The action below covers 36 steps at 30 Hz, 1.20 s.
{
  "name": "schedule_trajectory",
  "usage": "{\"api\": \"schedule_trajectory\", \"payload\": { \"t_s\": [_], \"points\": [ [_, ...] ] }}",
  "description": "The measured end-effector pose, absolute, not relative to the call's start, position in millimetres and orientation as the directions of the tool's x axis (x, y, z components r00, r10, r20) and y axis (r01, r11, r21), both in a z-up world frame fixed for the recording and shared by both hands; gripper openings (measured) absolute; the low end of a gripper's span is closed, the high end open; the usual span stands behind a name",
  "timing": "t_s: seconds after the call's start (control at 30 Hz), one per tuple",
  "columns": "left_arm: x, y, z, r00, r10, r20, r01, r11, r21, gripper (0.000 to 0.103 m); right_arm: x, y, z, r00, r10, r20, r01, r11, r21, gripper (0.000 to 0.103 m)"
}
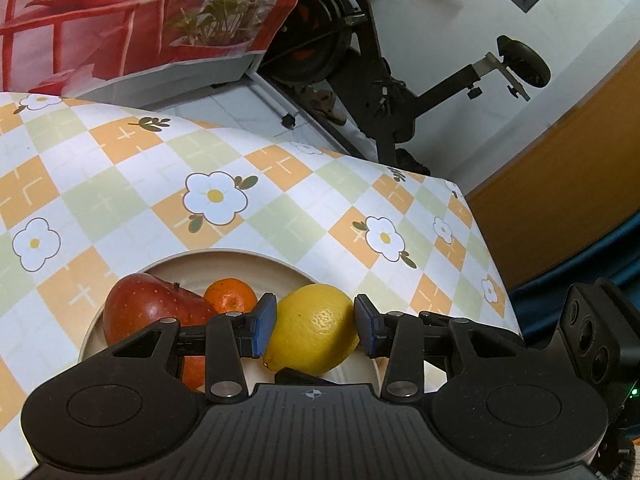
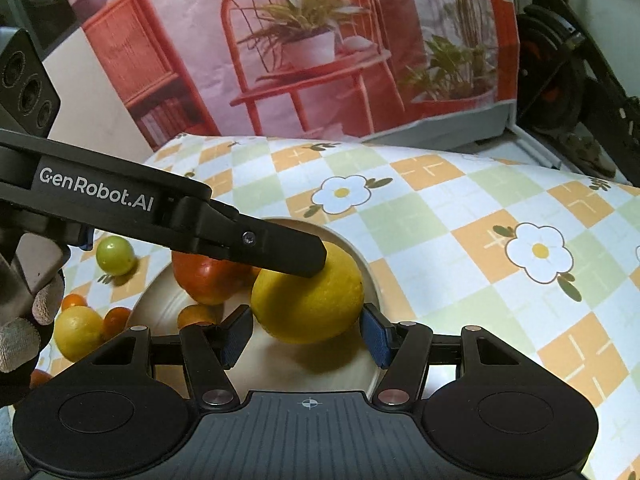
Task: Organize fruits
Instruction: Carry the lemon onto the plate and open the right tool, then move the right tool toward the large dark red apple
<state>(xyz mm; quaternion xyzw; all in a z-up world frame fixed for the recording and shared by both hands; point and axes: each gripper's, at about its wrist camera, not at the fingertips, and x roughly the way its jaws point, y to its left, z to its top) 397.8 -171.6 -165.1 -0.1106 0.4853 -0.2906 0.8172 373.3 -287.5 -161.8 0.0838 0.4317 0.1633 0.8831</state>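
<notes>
A cream plate (image 1: pixel 224 260) holds a red apple (image 1: pixel 152 308), a small orange (image 1: pixel 230 298) and a yellow lemon (image 1: pixel 312 328). My left gripper (image 1: pixel 316 330) is open with its blue pads on either side of the lemon, a small gap at each pad. In the right wrist view the same lemon (image 2: pixel 308 304) lies on the plate (image 2: pixel 360 264) beside the apple (image 2: pixel 208 276). My right gripper (image 2: pixel 308 338) is open around the lemon's near side. The left gripper's finger (image 2: pixel 280 252) reaches over the lemon from the left.
Left of the plate lie a green fruit (image 2: pixel 115 255), another lemon (image 2: pixel 78 332) and small oranges (image 2: pixel 116 320). The checked flowered tablecloth (image 1: pixel 280 208) drops off at the right edge. An exercise bike (image 1: pixel 380 80) and a red printed backdrop (image 2: pixel 320 40) stand behind.
</notes>
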Motion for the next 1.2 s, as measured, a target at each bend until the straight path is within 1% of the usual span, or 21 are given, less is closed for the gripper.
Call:
{"api": "schedule_trajectory", "payload": {
  "t_s": [0.27, 0.5, 0.67, 0.8, 1.0, 1.2],
  "points": [
    [389, -156, -148, 0.408, -0.589, -0.698, 0.356, 0.806, -0.472, 0.043, 374, -280, -154, 0.603, 0.285, -0.745, -0.148, 0.958, 0.246, 0.053],
    [353, -118, -112, 0.521, -0.541, -0.66, 0.357, 0.841, -0.407, 0.043, 343, -275, -131, 0.673, 0.23, -0.703, -0.119, 0.972, 0.204, 0.054],
    [314, -71, -84, 0.623, -0.473, -0.624, 0.317, 0.881, -0.352, 0.043, 305, -268, -113, 0.732, 0.233, -0.64, -0.114, 0.968, 0.223, 0.054],
    [285, -31, -70, 0.686, -0.411, -0.601, 0.265, 0.91, -0.32, 0.043, 280, -255, -103, 0.757, 0.262, -0.598, -0.133, 0.959, 0.252, 0.054],
    [245, 13, -67, 0.73, -0.314, -0.607, 0.196, 0.947, -0.255, 0.043, 255, -223, -106, 0.746, 0.306, -0.592, -0.161, 0.945, 0.285, 0.054],
    [223, 35, -78, 0.728, -0.266, -0.631, 0.173, 0.963, -0.207, 0.043, 240, -196, -101, 0.742, 0.341, -0.577, -0.199, 0.934, 0.296, 0.054]
  ]
}}
